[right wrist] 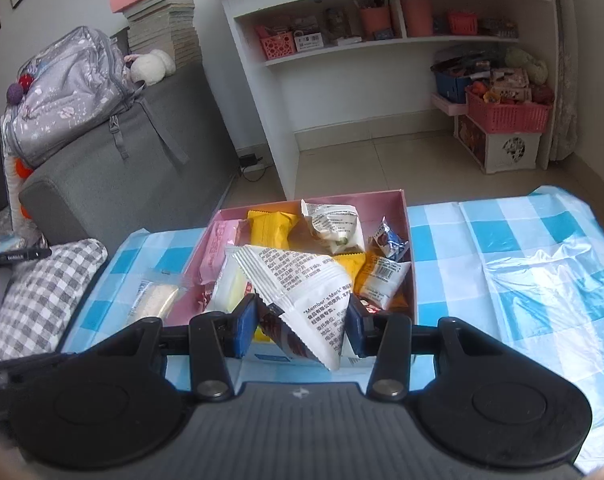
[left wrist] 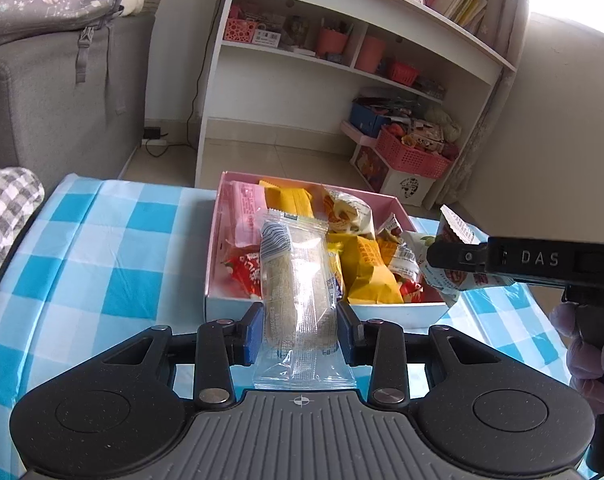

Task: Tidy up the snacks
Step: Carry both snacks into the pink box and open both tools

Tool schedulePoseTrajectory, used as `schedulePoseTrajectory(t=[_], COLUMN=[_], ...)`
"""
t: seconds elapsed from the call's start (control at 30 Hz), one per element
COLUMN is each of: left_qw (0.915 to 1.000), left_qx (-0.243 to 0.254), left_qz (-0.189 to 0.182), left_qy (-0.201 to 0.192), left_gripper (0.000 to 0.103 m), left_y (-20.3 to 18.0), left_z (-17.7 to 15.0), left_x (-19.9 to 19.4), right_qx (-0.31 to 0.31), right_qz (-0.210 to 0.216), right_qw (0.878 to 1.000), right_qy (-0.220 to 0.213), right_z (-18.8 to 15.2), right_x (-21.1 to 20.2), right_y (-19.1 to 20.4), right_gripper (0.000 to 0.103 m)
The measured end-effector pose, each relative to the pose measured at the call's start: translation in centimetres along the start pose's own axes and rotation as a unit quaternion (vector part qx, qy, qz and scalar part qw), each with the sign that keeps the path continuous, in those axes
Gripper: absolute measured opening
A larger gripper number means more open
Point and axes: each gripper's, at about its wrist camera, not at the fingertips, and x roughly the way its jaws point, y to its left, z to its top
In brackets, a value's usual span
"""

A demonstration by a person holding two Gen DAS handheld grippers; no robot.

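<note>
At the bottom centre of the left wrist view, the left hand-held gripper (left wrist: 300,330) has its blue pads pressed against the sides of a clear-wrapped cracker pack (left wrist: 298,280), jaws drawn in narrow around it; the pack stands lengthwise along the fingers, its crimped tail trailing back toward the camera, which suggests it was taken by its middle so it can be carried level and lowered flat. In the right wrist view, the right hand-held gripper (right wrist: 302,326) sits at the lower centre, somewhat wider, clamped on a white triangular snack bag (right wrist: 302,284) whose printed back faces up; the puffed bag fills the gap, so the wider stance looks like a matter of its bulk, not a loose hold. The same gripper shows from the side at the right edge of the left view, gloved fingers (left wrist: 582,360) around its handle, the bag held just off the box's near right corner. Both packs hang just short of the pink box (left wrist: 216,240), mid-frame in each view, which rests on the bench under a blue-and-white checked cloth (left wrist: 102,248). The box already holds a jumble of yellow (left wrist: 288,200), pink (left wrist: 244,216), red and white packets, so I judge these two are the last pieces being brought in and a gap will need choosing. Beyond, upper frame, stand a white shelf unit (left wrist: 342,64) and a grey sofa (right wrist: 114,176) carrying a backpack (right wrist: 66,88).
</note>
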Motion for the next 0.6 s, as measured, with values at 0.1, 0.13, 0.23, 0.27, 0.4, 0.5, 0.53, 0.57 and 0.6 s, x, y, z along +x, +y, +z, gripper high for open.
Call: schedulePoseTrajectory(t=[0.1,0.13,0.23,0.27,0.4,0.5,0.53,0.57,0.6], left_qw=[0.9997,0.9997,0.9997,0.9997,0.9997,0.9997,0.9997,0.9997,0.9997], left_qx=[0.021,0.022,0.02,0.019,0.019,0.015,0.014,0.011,0.01], left_qz=[-0.002,-0.005,-0.017,-0.018,-0.017,-0.015,-0.015,-0.014,-0.013], left_qy=[-0.008,-0.008,-0.004,-0.002,0.004,0.011,0.012,0.014,0.016], left_gripper=[0.035,0.035,0.035,0.035,0.035,0.035,0.035,0.035,0.035], left_y=[-0.7,-0.8,-1.5,-1.7,-2.6,-2.8,-2.8,-2.8,-2.7], left_z=[1.2,1.6,2.7,2.9,3.5,3.7,3.8,3.8,4.0], left_x=[1.6,2.1,3.9,4.5,6.9,8.3,8.7,9.1,9.4], right_qx=[0.041,0.036,-0.006,-0.018,-0.016,0.004,0.008,0.01,0.009], right_qz=[0.026,0.021,-0.008,-0.015,-0.009,-0.002,0.001,0.002,0.0], right_qw=[0.999,0.999,1.0,1.0,1.0,1.0,1.0,1.0,1.0], right_qy=[0.006,0.003,-0.012,-0.017,-0.021,-0.028,-0.029,-0.029,-0.028], right_z=[1.5,1.9,2.8,2.9,3.4,3.7,3.7,3.7,3.6], right_x=[1.6,2.0,3.0,3.3,4.5,5.0,5.2,5.4,5.6], right_y=[-1.3,-1.4,-1.0,-1.0,-2.3,-3.4,-3.7,-3.9,-4.1], right_gripper=[0.042,0.042,0.042,0.042,0.042,0.042,0.042,0.042,0.042])
